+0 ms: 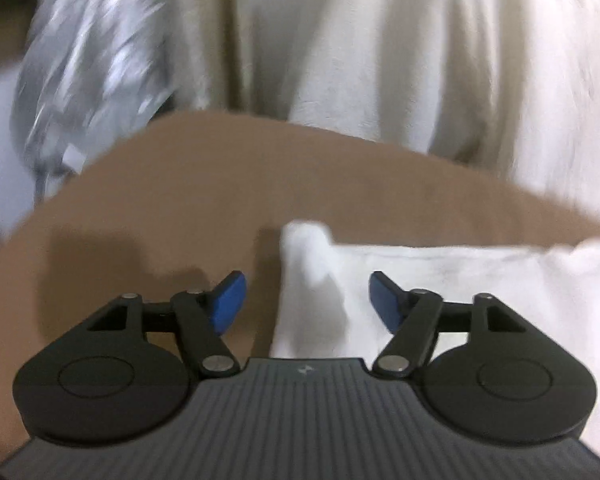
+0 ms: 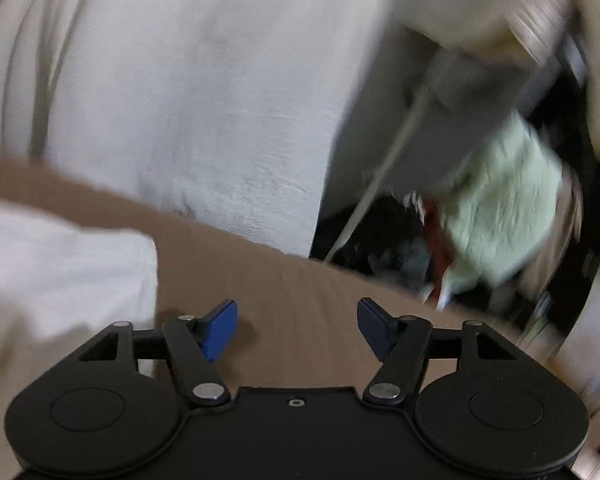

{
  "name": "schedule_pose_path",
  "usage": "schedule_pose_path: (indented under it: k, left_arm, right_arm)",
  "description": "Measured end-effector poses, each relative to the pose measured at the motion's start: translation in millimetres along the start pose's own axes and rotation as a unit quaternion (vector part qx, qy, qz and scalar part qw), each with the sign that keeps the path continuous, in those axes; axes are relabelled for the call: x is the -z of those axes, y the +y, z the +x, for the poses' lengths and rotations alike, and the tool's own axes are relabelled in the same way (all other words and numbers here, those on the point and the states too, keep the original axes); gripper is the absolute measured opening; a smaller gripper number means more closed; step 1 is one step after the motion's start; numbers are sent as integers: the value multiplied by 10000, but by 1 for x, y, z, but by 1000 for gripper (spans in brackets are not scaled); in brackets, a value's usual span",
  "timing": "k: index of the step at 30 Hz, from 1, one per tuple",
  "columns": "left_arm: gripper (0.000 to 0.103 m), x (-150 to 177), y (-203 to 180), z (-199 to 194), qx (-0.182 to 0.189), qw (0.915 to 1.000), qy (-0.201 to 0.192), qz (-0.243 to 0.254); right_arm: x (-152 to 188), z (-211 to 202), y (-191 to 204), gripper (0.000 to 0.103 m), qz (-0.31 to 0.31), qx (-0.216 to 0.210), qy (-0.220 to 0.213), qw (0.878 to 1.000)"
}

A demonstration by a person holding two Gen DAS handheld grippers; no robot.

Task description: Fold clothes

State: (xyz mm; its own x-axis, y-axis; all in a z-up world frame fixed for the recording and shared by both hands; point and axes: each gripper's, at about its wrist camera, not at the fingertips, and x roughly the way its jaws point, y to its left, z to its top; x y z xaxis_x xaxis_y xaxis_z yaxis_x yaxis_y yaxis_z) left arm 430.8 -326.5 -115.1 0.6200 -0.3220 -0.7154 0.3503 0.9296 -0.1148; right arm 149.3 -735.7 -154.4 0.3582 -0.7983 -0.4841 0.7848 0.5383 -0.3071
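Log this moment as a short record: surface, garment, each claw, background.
surface: brown tabletop
garment: white cloth, lying on the tabletop, its upper left corner bunched up
left claw: open, over the cloth's left edge, nothing pinched
right claw: open, over bare tabletop, to the right of the cloth
background: pale curtain behind the table; light green fabric at right, blurred

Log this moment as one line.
left gripper: open, above white cloth | right gripper: open, nothing between jaws | cloth lies on brown surface
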Motion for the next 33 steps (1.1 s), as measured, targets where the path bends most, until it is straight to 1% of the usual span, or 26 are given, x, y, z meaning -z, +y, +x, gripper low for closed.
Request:
schedule_pose_path:
  k: [1,2,3,4,6,7,8,10,11,12,13,14,15,17,20,22,24,26,28,30,31,32,33]
  left_arm:
    - [79,9,12,-10,-249,9991,197,-281]
    - [79,21,21,-23,-618,9964,399,-413]
    - [78,36,30,-37,-931,9931,520,-481]
    - [79,52,39,-53,-1132,9903,565,-576]
    - [79,86,57,-96,-1095,9895,365,-868]
    - [82,104,66,-118,-1086,9882,279,-1040]
    - [84,119,74,-135,-1109,9859,257,-1227]
    - [86,134,87,-158,-1165,9834,403,-1334]
    - [86,142,93,-172,-1190,9831,441,-1319]
    - [86,145,99,-185,-1263,9835,361,-1246]
    - [86,147,105,-199,-1443,9820,212,-1201]
    - [87,148,111,-212,-1663,9788,42,-1192]
    - [90,148,119,-222,-1822,9753,-78,-1249]
    - [93,151,140,-241,-1968,9687,-265,-1489]
    - [93,158,167,-251,-2239,9569,-388,-1810]
    - [93,171,184,-252,-2383,9521,-290,-1892]
    - [94,180,208,-244,-2466,9485,-103,-1983]
    - [94,198,225,-237,-2540,9440,86,-2103]
    - [93,220,236,-234,-2744,9356,248,-2208]
    - [91,230,247,-228,-3155,9246,-3,-2136]
    - [91,231,251,-223,-3321,9226,-100,-1961]
    - [91,231,256,-219,-3299,9246,-86,-1902]
    - [91,234,263,-218,-3125,9274,-87,-2054]
  right_arm:
    - [3,-10,-11,72,296,-336,56,9990]
    - [7,-19,-18,72,487,-585,109,9970]
    - [12,-30,-25,72,662,-832,174,9942]
    - [18,-39,-29,72,769,-1026,234,9915]
    - [31,-57,-34,72,996,-1452,357,9837]
    - [38,-68,-34,72,1024,-1620,403,9806]
    - [44,-77,-31,72,956,-1712,412,9797]
    - [55,-101,-24,72,588,-1888,327,9797]
    - [60,-115,-20,72,363,-2027,248,9783]
    - [63,-127,-17,72,226,-2186,196,9753]
    - [65,-139,-13,72,168,-2355,175,9716]
    - [69,-152,-12,72,151,-2561,186,9664]
    - [73,-165,-11,72,137,-2755,201,9610]
    - [82,-189,-7,72,200,-2911,304,9560]
    - [97,-220,-1,72,342,-3146,476,9474]
    - [107,-241,3,72,307,-3358,599,9395]
    - [115,-259,9,72,215,-3541,669,9326]
    - [123,-281,15,72,51,-3762,611,9245]
    - [130,-302,22,72,-159,-3973,551,9159]
    - [138,-321,34,72,-393,-4207,541,9047]
    - [141,-330,40,72,-492,-4338,553,8980]
    - [145,-339,47,72,-590,-4468,565,8909]
    - [149,-347,54,72,-689,-4596,577,8835]
